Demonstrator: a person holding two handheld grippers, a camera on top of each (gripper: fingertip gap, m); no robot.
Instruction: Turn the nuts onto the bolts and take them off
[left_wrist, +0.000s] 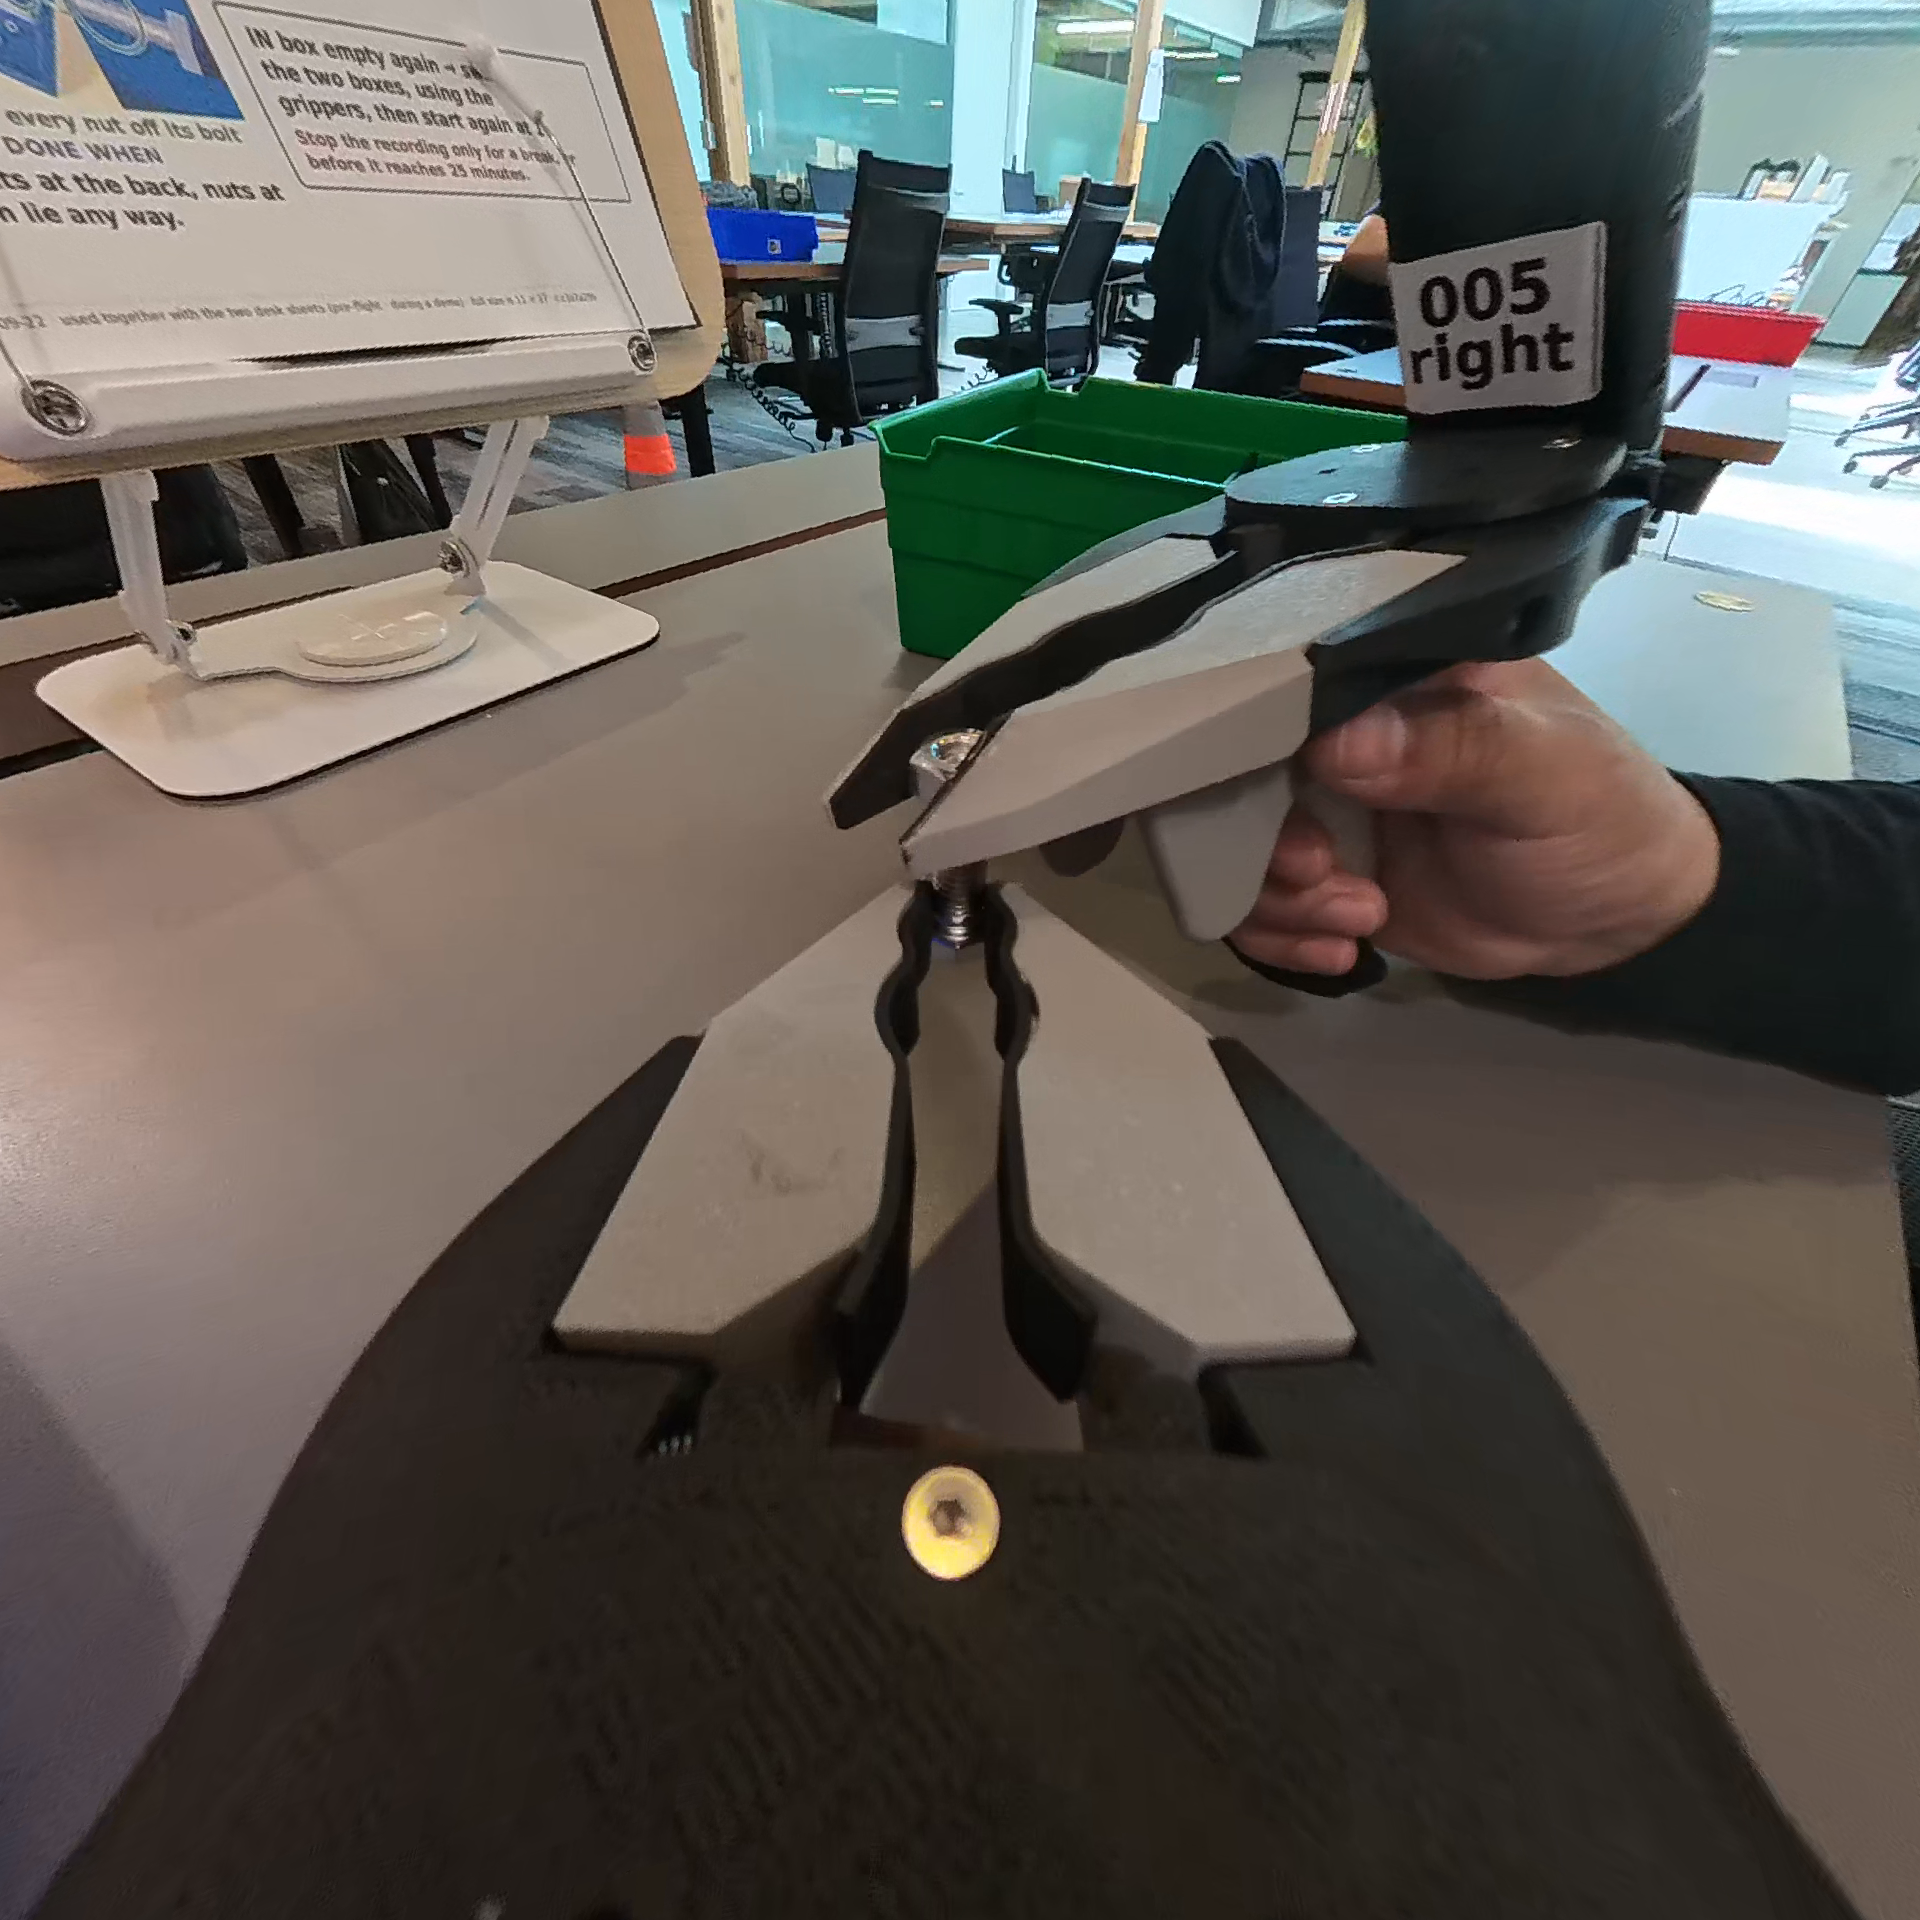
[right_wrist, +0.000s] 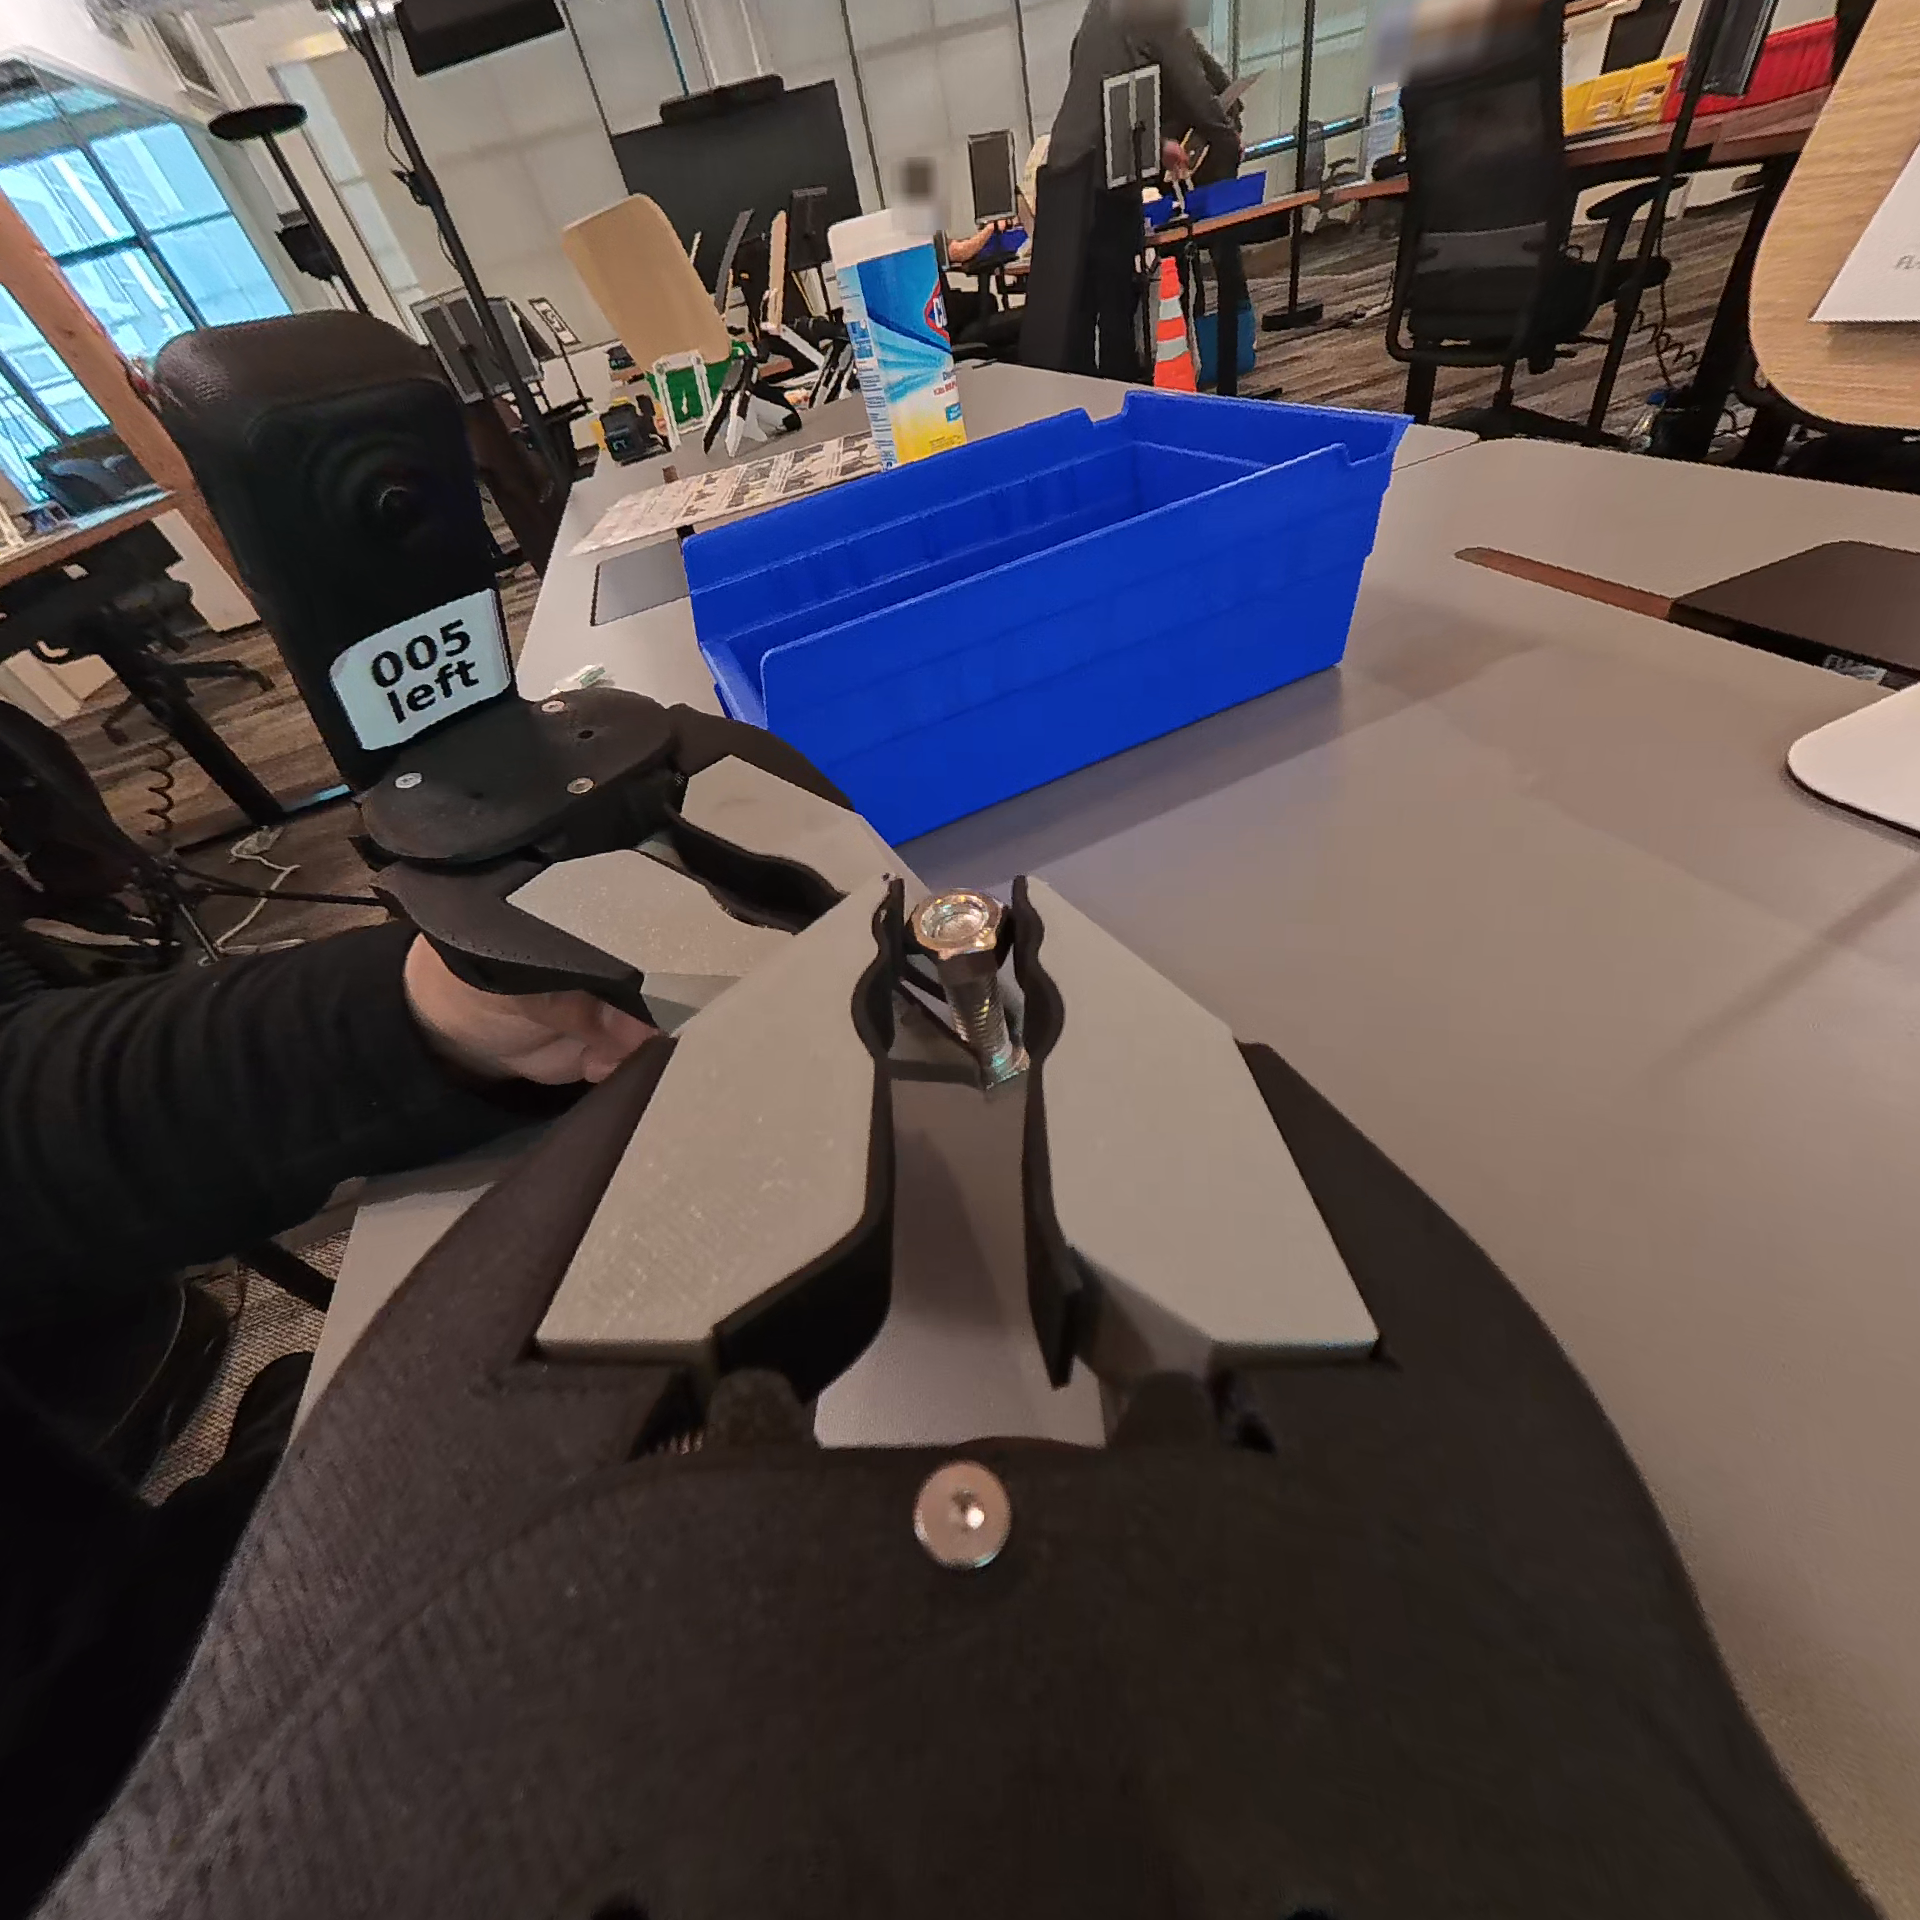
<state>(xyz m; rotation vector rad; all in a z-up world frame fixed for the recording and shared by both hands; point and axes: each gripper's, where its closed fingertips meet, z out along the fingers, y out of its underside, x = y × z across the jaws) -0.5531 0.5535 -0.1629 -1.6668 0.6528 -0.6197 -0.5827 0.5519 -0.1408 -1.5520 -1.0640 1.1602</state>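
In the left wrist view my left gripper (left_wrist: 956, 920) is shut on a nut (left_wrist: 957, 937) that sits on the threaded shank of a silver bolt. My right gripper (left_wrist: 925, 800) comes in from the right and is shut on the bolt's hex head (left_wrist: 948, 750), just above the left fingertips. In the right wrist view my right gripper (right_wrist: 956, 920) pinches the bolt head (right_wrist: 956, 923). The shank (right_wrist: 971, 1008) runs down between the fingers. The left gripper's fingers reach in under it from the left, their tips hidden. Both grippers hold the bolt above the grey table (left_wrist: 416, 935).
A green bin (left_wrist: 997, 520) stands behind the grippers in the left wrist view. A blue bin (right_wrist: 1039, 644) stands ahead in the right wrist view, with a wipes canister (right_wrist: 899, 343) behind it. A white stand (left_wrist: 343, 665) holding an instruction sheet is at the left. The tips of both grippers are at nearly the same place.
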